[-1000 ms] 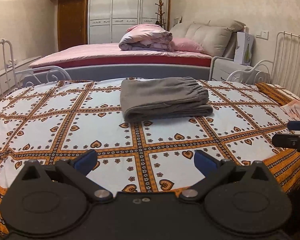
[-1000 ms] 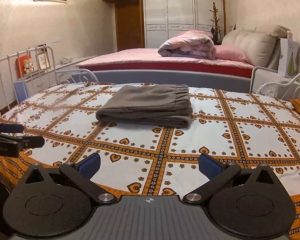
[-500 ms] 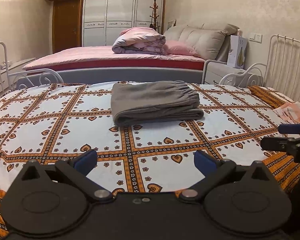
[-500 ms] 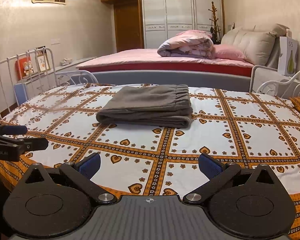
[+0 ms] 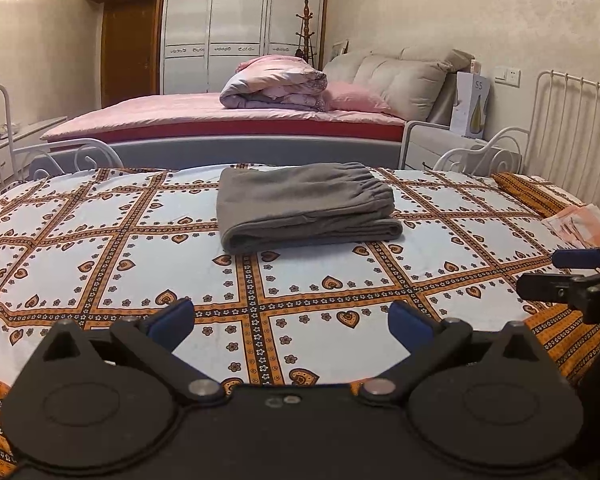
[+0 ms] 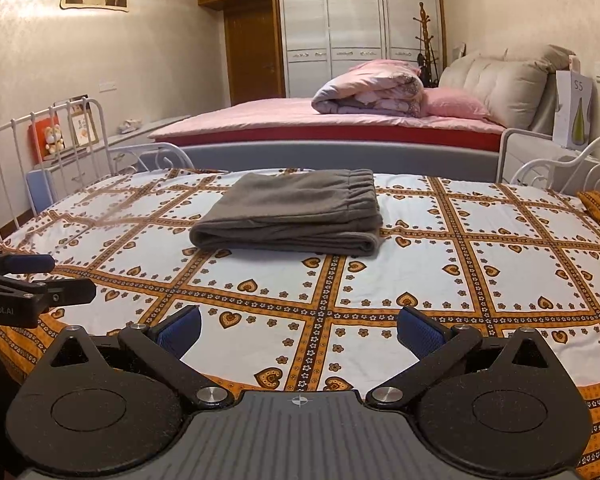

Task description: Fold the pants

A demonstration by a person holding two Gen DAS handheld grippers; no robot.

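Well ahead of both sets of fingers, on the white bedsheet with orange heart-patterned bands [image 5: 308,280], lies the grey soft-cotton pants bundle [image 5: 306,206], stacked in neat layers with its gathered elastic waistband on the side toward the right gripper's fingers. The left gripper [image 5: 291,322] has its blue-padded fingers spread wide apart and holding nothing, and the right gripper [image 6: 299,330] is likewise spread and empty. Judging by the compact, squared stack, the folding looks finished and this is the closing step; if anything remains, it calls only for keeping both tools clear of the cloth, or at most a light press on the top layer. Between the fingers and the bundle there is bare sheet. The near edge of the bed falls away just below the fingers, the white metal rail [image 6: 44,148] stands out past the left gripper's side, and another white metal headrail [image 5: 572,128] rises beyond the right gripper's side.
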